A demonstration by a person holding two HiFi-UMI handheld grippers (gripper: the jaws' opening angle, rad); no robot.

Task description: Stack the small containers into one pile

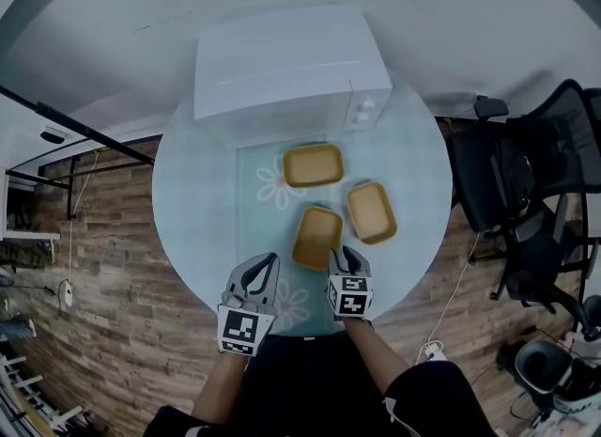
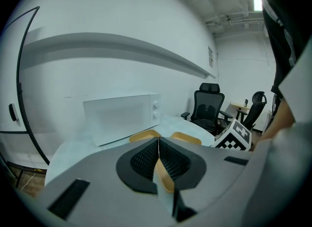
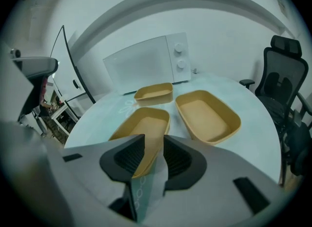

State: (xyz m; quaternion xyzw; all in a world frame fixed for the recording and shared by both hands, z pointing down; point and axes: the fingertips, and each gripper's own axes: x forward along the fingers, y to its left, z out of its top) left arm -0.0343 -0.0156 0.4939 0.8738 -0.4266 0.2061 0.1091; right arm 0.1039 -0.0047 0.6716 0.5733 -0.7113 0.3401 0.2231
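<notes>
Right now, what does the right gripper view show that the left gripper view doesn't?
Only the right gripper view: all three containers whole, the far container, the right container and the nearest container, whose rim sits between the open right tongs. Only the left gripper view: the left tongs closed together, and the right gripper's marker cube. Both: the white microwave, the round table and a black office chair.

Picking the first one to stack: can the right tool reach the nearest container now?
Likely yes: the right tool stands open with the end rim of the nearest container between its jaws, and nothing else crowds that end.
</notes>
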